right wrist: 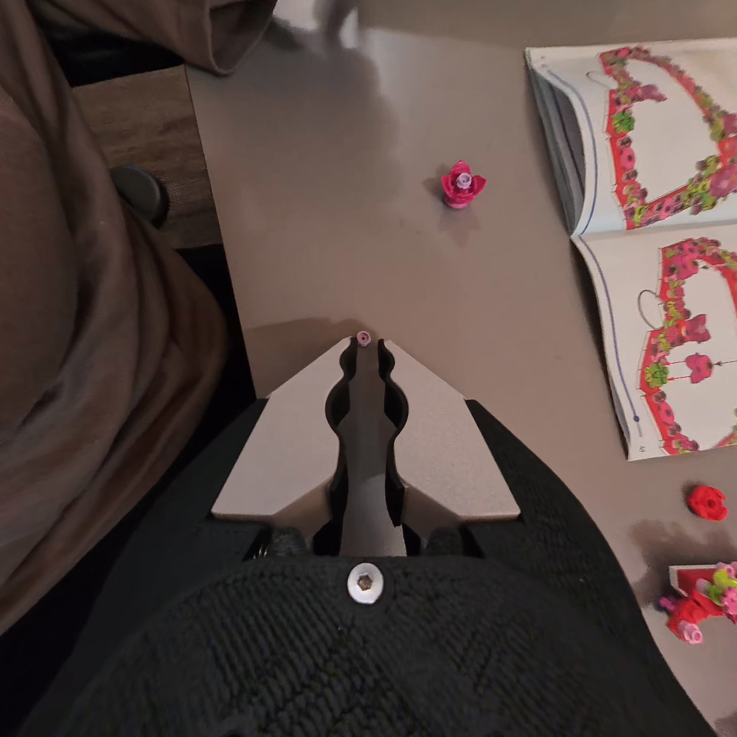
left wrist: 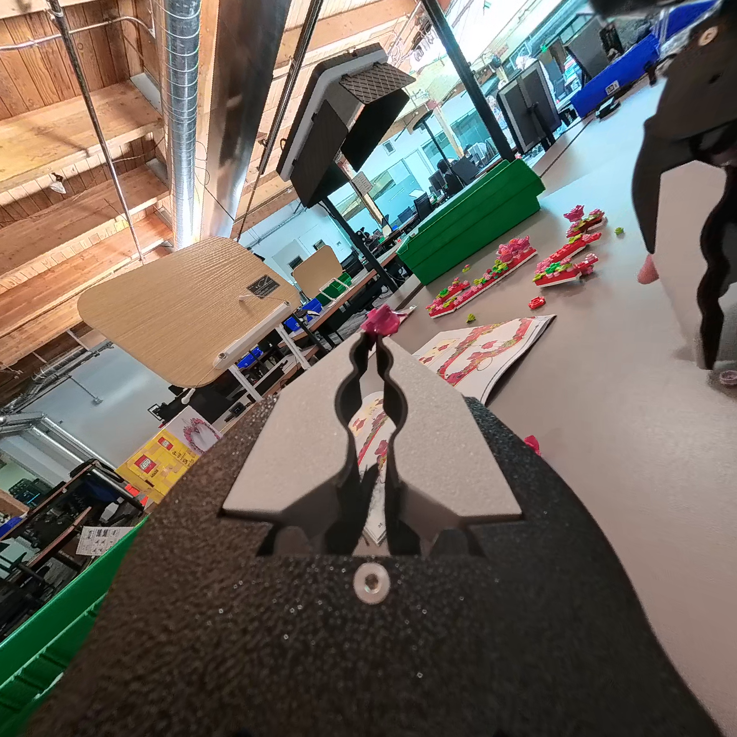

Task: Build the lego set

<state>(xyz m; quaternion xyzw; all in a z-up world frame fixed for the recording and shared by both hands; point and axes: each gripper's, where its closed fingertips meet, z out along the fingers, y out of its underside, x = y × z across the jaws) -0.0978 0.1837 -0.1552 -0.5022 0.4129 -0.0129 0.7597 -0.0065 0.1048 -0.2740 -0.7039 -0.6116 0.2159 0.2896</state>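
My left gripper is shut on a magenta flower piece and holds it above the grey table. My right gripper has its jaws a little apart, low over the table near its front edge. A tiny lilac round stud lies at its tips, close to the left finger. A finished magenta flower with a lilac centre stands on the table beyond it. Red strips covered in pink and green flowers lie farther back.
An open instruction booklet lies to the right. A red round piece and a flowered red part are at lower right. Green bins stand at the back. A person's brown clothing is past the left edge. The tips of one gripper are about 15 centimeters away from the tips of the other.
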